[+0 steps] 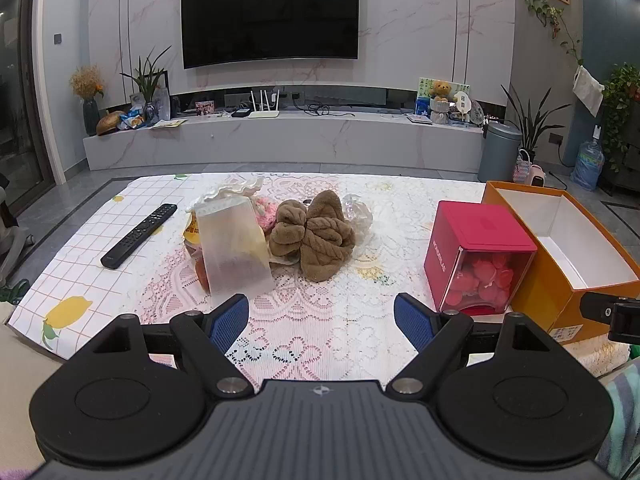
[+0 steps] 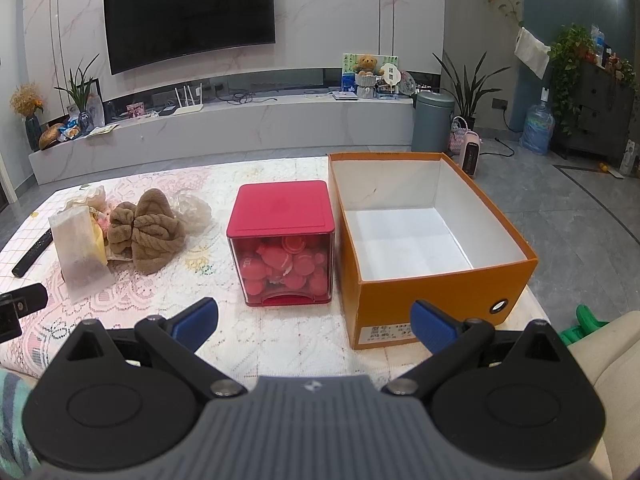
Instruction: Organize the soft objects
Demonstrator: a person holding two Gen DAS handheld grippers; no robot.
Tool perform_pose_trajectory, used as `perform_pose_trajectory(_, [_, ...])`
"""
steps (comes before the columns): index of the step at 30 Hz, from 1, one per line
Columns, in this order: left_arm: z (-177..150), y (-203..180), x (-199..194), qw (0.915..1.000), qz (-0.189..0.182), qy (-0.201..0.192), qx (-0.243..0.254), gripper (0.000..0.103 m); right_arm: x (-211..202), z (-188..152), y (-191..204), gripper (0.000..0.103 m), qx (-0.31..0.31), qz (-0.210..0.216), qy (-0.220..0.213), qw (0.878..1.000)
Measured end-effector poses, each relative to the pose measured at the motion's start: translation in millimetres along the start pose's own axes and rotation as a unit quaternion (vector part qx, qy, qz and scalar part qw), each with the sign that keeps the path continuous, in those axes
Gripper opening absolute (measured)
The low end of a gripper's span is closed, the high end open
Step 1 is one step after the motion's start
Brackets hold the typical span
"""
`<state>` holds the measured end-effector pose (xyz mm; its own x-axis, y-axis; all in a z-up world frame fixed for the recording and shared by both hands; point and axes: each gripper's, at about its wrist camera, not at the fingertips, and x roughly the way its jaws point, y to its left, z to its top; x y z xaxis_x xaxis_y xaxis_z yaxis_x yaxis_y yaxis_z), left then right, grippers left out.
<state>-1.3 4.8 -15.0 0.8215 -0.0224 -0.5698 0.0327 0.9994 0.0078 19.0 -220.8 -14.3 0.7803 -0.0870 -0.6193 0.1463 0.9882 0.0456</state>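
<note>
Lace-covered table (image 1: pixel 320 320) holds crumpled brown plush cloth (image 1: pixel 312 236).

We hold our left gripper (image 1: pixel 322 318) low and level, its blue-padded fingers (image 1: pixel 229 320) spread wide apart with nothing between them. Our right gripper (image 2: pixel 314 322) sits the same way, jaws wide and empty, its blue pads (image 2: pixel 434 326) pointing forward. The two are side by side and close: a black part of the right one shows at the right edge of the left wrist view, and a part of the left one at the left edge of the right wrist view.
</note>
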Motion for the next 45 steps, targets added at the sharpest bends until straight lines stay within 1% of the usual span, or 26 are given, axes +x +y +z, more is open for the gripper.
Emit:
perform_pose_trajectory(13, [-1.4,-0.8,0.5,1.0,-0.001,0.002,-0.001,0.097,2.3,-2.3,2.1,0.1,0.0,-0.001,0.005,1.0])
perform_pose_trajectory(17, [-2.6,2.4,5.4,0.9999,-0.009,0.008,0.002,0.097,3.9,-2.6,3.2,0.1,0.002,0.003,0.004,1.0])
perform_pose_trajectory(19, [-2.0,6.7,9.7,0.9999,-0.013,0.011,0.003,0.097,6.1,-2.9,4.1,0.1,0.005,0.018,-0.004,1.0])
perform_pose_trajectory(22, [1.4,18.0,17.5,0.9997,-0.015,0.019,0.004,0.095,12.6,-2.7,6.8,0.1,0.004,0.06,-0.013,0.998])
perform_pose_trajectory(24, [4.5,25.2,23.1,0.9996,-0.017,0.023,0.009,0.089,20.4,-0.9,16.8,0.1,-0.015,0.071,-0.011,0.997])
perform_pose_trajectory(25, [6.1,28.8,25.9,0.9995,-0.019,0.025,0.012,0.088,23.2,-0.5,21.9,0.1,-0.025,0.082,-0.014,0.996])
perform_pose_trajectory(30, [18.5,52.8,43.9,0.9995,-0.012,0.029,0.01,0.088,43.9,7.1,56.4,0.1,-0.075,0.135,-0.016,0.988])
perform_pose_trajectory(32, [24.3,63.3,52.7,0.9996,-0.008,0.028,0.008,0.088,54.6,12.2,71.5,0.099,-0.091,0.149,-0.015,0.984])
perform_pose_trajectory(33, [26.9,69.1,58.0,0.9996,-0.007,0.026,0.008,0.089,59.6,14.7,78.8,0.095,-0.099,0.158,-0.015,0.982])
perform_pose_trajectory(34, [30.4,74.9,64.6,0.9996,-0.005,0.028,0.008,0.09,65.0,16.9,86.0,0.094,-0.105,0.166,-0.017,0.98])
perform_pose_trajectory(38, [40.9,93.3,90.5,0.9991,-0.002,0.041,0.004,0.09,90.2,26.4,118.7,0.094,-0.133,0.187,-0.012,0.973])
perform_pose_trajectory(41, [46.9,104.3,114.1,0.9988,-0.008,0.047,0.008,0.093,113.4,33.1,140.3,0.094,-0.156,0.193,-0.009,0.969])
perform_pose_trajectory(44, [49.9,116.2,141.6,0.9984,-0.017,0.054,0.006,0.093,139.3,41.8,158.7,0.088,-0.166,0.196,-0.001,0.966])
perform_pose_trajectory(45, [50.0,118.2,147.9,0.9983,-0.018,0.055,0.008,0.093,149.0,44.6,164.1,0.088,-0.167,0.197,0.005,0.966])
